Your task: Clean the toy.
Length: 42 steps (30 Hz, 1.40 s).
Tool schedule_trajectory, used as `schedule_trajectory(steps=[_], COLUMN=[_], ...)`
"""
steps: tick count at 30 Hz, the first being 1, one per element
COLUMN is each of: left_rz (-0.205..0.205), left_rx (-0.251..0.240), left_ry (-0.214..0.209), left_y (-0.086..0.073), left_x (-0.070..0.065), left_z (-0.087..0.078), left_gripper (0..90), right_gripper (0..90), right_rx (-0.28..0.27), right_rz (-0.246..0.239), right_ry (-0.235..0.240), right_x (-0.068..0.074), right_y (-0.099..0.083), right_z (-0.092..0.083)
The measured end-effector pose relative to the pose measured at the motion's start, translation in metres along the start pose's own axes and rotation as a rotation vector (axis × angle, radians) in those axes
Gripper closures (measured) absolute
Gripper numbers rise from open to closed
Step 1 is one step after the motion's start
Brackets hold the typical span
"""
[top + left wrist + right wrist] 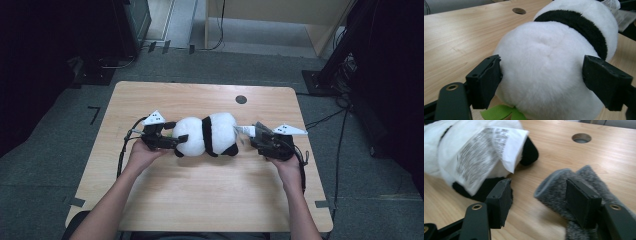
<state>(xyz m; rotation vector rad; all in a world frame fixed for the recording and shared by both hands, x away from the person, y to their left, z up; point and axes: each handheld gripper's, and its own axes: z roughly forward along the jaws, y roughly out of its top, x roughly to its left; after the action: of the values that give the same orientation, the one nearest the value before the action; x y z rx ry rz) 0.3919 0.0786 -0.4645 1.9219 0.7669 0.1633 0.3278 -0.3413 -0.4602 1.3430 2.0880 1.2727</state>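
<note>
The panda plush [207,135] lies on its side near the middle of the table [200,200], its length running left to right between my two grippers. In the left gripper view, its white rounded end [544,72] sits between the jaws. A black band [579,27] crosses the body farther along, and a green felt leaf [501,112] pokes out beneath it.

My left gripper [541,80] stands wide open around that rounded end. The left pad meets the fur at its edge; the right pad stands just clear. I judge nothing is gripped: the jaws bracket the toy, probably to steady it or to let it go.

At the other end, a white printed label [484,152] hangs off the plush over a black paw [529,151].

My right gripper [539,202] is about half open, just beside that end. A piece of grey fuzzy fabric [554,187] lies on the wood around its right jaw. The pads are not pressing it, so I cannot tell whether it is carried or merely resting there. I judge it is something to fit onto the toy.

A round cable hole [241,99] lies beyond, clear of the work.
</note>
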Motion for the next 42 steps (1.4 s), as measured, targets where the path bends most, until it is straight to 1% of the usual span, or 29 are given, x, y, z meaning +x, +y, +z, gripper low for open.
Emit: schedule_trajectory(steps=[2, 4, 6, 7, 8, 10, 12, 14, 17, 18, 19, 21, 22, 23, 24, 25, 27, 29, 30, 31, 32, 33, 34, 36, 37, 38, 39, 41, 42], left_rz=[-0.01, -0.015, -0.015, -0.015, -0.02, -0.038, -0.055, -0.065, -0.08, -0.093, -0.097, -0.082, -0.071, -0.066, -0.066, -0.067, -0.069, -0.065, -0.062, -0.058, -0.057, -0.055, -0.044, -0.026, -0.025, -0.028, -0.032, -0.042, -0.039], left_rx=[0.0, -0.001, 0.001, 0.001, -0.001, 0.007, 0.01, 0.009, 0.009, 0.011, 0.012, 0.012, 0.009, 0.007, 0.007, 0.008, 0.008, 0.004, 0.001, 0.0, -0.005, -0.014, -0.017, -0.017, -0.017, -0.017, -0.015, -0.009, -0.007], left_ry=[-0.001, 0.008, 0.032, 0.031, 0.028, 0.016, 0.009, 0.001, -0.017, -0.02, -0.024, -0.021, -0.018, -0.016, -0.017, -0.018, -0.019, -0.016, -0.014, -0.014, -0.02, -0.03, -0.023, -0.013, -0.012, -0.011, -0.008, 0.01, 0.019], left_y=[-0.001, -0.002, -0.004, -0.004, -0.005, -0.005, -0.005, -0.006, -0.008, -0.008, -0.008, -0.008, -0.007, -0.007, -0.008, -0.008, -0.008, -0.009, -0.009, -0.009, -0.009, -0.009, -0.009, -0.009, -0.009, -0.009, -0.009, -0.008, -0.007], left_x=[0.002, 0.003, 0.003, 0.004, 0.005, 0.006, 0.007, 0.008, 0.01, 0.01, 0.01, 0.009, 0.008, 0.008, 0.008, 0.008, 0.008, 0.008, 0.007, 0.007, 0.007, 0.006, 0.005, 0.003, 0.003, 0.003, 0.003, 0.001, 0.0], left_z=[0.002, 0.004, 0.007, 0.008, 0.008, 0.009, 0.009, 0.009, 0.01, 0.01, 0.01, 0.009, 0.009, 0.009, 0.009, 0.009, 0.009, 0.009, 0.008, 0.008, 0.008, 0.006, 0.005, 0.005, 0.005, 0.005, 0.005, 0.005, 0.004], left_gripper=[13.7, 10.8, 1.5, 0.0, 0.0, 0.0, 0.0, 0.0, 0.0, 0.0, 0.3, 2.2, 2.2, 2.2, 2.2, 2.2, 2.2, 2.2, 2.2, 2.3, 2.9, 7.6, 10.7, 11.9, 11.9, 11.9, 11.9, 11.9, 12.5], right_gripper=[37.0, 32.0, 27.3, 25.5, 23.0, 22.1, 20.4, 19.6, 18.8, 18.3, 18.3, 16.5, 17.7, 21.0, 21.8, 25.5, 31.3, 39.3, 42.8, 43.4, 44.8, 48.1, 50.8, 53.5, 54.6, 54.6, 54.8, 56.6, 57.6], right_rx=[-0.001, -0.002, 0.02, 0.032, 0.039, 0.04, 0.035, 0.036, 0.069, 0.084, 0.097, 0.118, 0.128, 0.147, 0.159, 0.173, 0.177, 0.179, 0.175, 0.172, 0.161, 0.151, 0.143, 0.122, 0.111, 0.106, 0.106, 0.107, 0.112], right_rz=[0.01, 0.016, 0.01, 0.001, 0.004, 0.02, 0.022, 0.031, 0.036, 0.028, 0.019, 0.023, 0.037, 0.061, 0.064, 0.062, 0.034, -0.003, -0.011, -0.018, -0.013, -0.004, 0.002, 0.046, 0.069, 0.078, 0.066, 0.0, -0.026], right_ry=[-0.01, -0.02, -0.033, -0.051, -0.06, -0.063, -0.073, -0.068, -0.053, -0.038, -0.039, -0.057, -0.059, -0.039, -0.041, -0.051, -0.076, -0.105, -0.115, -0.115, -0.11, -0.115, -0.12, -0.116, -0.11, -0.105, -0.106, -0.121, -0.133], right_x=[-0.006, -0.011, -0.016, -0.018, -0.021, -0.026, -0.031, -0.037, -0.046, -0.049, -0.051, -0.054, -0.056, -0.058, -0.059, -0.06, -0.059, -0.057, -0.057, -0.058, -0.059, -0.06, -0.06, -0.064, -0.065, -0.067, -0.066, -0.064, -0.062], right_y=[0.001, 0.001, 0.0, -0.002, -0.003, -0.004, -0.005, -0.006, -0.011, -0.013, -0.015, -0.018, -0.019, -0.019, -0.021, -0.022, -0.025, -0.026, -0.027, -0.029, -0.031, -0.032, -0.033, -0.034, -0.035, -0.036, -0.036, -0.038, -0.038], right_z=[-0.001, 0.0, 0.002, 0.003, 0.004, 0.005, 0.005, 0.007, 0.014, 0.017, 0.019, 0.025, 0.028, 0.03, 0.033, 0.035, 0.038, 0.038, 0.037, 0.037, 0.037, 0.036, 0.036, 0.034, 0.034, 0.033, 0.033, 0.034, 0.034])
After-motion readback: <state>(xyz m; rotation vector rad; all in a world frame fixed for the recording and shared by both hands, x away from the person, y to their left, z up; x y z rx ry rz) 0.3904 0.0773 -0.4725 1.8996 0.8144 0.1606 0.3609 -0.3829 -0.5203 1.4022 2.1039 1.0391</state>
